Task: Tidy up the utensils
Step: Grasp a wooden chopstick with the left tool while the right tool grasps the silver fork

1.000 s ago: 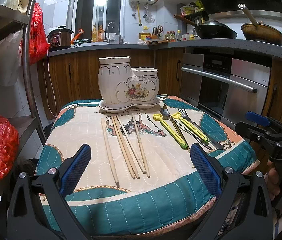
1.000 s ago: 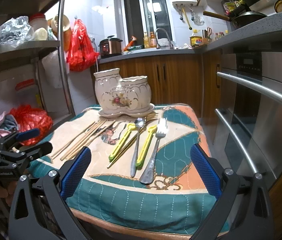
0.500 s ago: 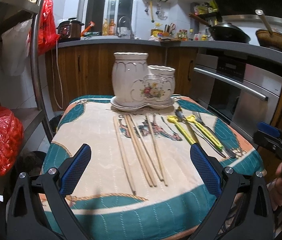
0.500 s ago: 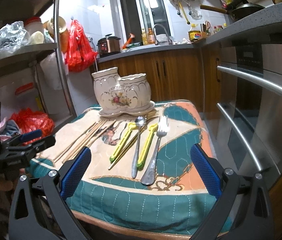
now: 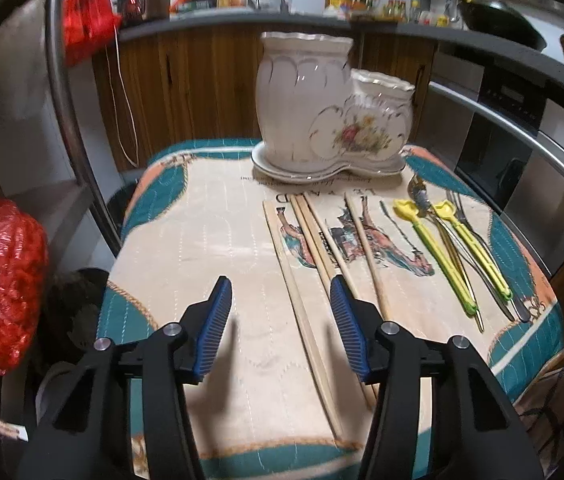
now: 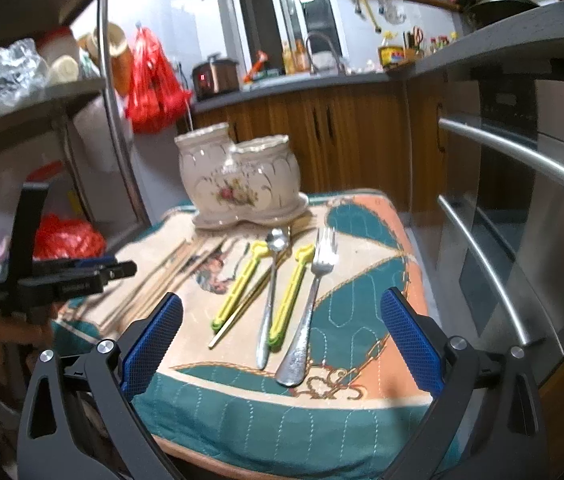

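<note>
Wooden chopsticks lie side by side on the cloth, running from my near edge toward the holder at the far end. My left gripper hangs low over their near ends. Its jaws have just been closing and now stand about half open, with the leftmost stick between them but not yet pinched; the right pad sits over the next sticks, and I cannot tell whether it touches them.

I judge these sticks light, stiff and a little slick, apt to roll or swivel if I catch them off-centre. The best hold looks to be across the thick near end, square to the length, one or two at a time. They lie flat on soft quilting, so the pads can press in slightly to get under them.

To the right are the yellow tools, a spoon and a fork, also flat on the cloth. Metal will be heavier and slipperier; I would take each by the handle.

My right gripper is spread wide and empty, held short of the fork and spoon.

The holder is ceramic, two joined pots on a saucer, so likely fragile: drop things in gently, no knocks to the rim.
</note>
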Demonstrator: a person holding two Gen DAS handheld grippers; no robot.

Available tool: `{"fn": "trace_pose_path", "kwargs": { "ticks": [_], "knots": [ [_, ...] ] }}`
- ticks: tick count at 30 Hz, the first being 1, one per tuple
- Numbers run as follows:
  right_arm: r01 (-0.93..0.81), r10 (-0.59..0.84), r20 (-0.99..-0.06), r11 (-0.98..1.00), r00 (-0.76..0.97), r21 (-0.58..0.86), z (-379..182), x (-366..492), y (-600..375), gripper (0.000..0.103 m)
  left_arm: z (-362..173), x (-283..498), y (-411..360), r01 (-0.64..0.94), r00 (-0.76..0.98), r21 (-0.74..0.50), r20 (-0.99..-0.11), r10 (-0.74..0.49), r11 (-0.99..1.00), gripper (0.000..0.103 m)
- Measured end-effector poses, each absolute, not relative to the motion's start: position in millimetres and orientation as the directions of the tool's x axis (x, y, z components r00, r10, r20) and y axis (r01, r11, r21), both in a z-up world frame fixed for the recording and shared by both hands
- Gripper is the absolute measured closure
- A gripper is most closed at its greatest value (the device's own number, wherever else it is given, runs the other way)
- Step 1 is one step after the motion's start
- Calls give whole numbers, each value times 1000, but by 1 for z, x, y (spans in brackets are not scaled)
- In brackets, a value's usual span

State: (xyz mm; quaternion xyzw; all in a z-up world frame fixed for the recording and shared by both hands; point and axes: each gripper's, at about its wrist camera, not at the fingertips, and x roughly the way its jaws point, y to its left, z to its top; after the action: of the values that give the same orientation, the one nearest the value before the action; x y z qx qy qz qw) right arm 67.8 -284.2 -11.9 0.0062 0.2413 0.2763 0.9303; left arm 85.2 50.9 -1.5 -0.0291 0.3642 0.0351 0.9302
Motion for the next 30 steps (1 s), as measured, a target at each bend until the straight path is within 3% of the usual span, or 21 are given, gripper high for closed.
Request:
{"fn": "trace_pose_path", "kwargs": {
  "ticks": [3, 8, 11, 17, 19, 21, 30],
  "knots": [
    [-531, 515, -506, 838, 692, 127, -12, 83, -275, 12, -5, 100, 52, -73, 689, -20, -723, 36, 997, 66],
    [-559, 495, -607, 824, 622, 99, -17, 111, -255, 38, -13, 121, 52, -48, 637, -18, -771, 17, 999, 69],
    [-579, 487, -636, 812, 599, 77, -18, 121, -244, 48, -16, 126, 53, -42, 620, -22, -784, 9, 999, 69],
    [-582, 415, -704, 813, 576, 3, -19, 143, -228, 63, -22, 133, 54, -32, 600, -2, -800, 18, 999, 84],
    [-565, 390, -716, 825, 578, -7, -19, 149, -231, 68, -23, 134, 58, -38, 596, -3, -803, 20, 999, 94],
    [-553, 367, -730, 833, 576, -17, -20, 156, -235, 78, -24, 134, 62, -36, 593, -11, -805, 13, 999, 95],
    [-561, 342, -823, 827, 453, 35, -36, 179, -240, 81, -22, 137, 69, -21, 563, -47, -826, -27, 999, 95]
  ]
}}
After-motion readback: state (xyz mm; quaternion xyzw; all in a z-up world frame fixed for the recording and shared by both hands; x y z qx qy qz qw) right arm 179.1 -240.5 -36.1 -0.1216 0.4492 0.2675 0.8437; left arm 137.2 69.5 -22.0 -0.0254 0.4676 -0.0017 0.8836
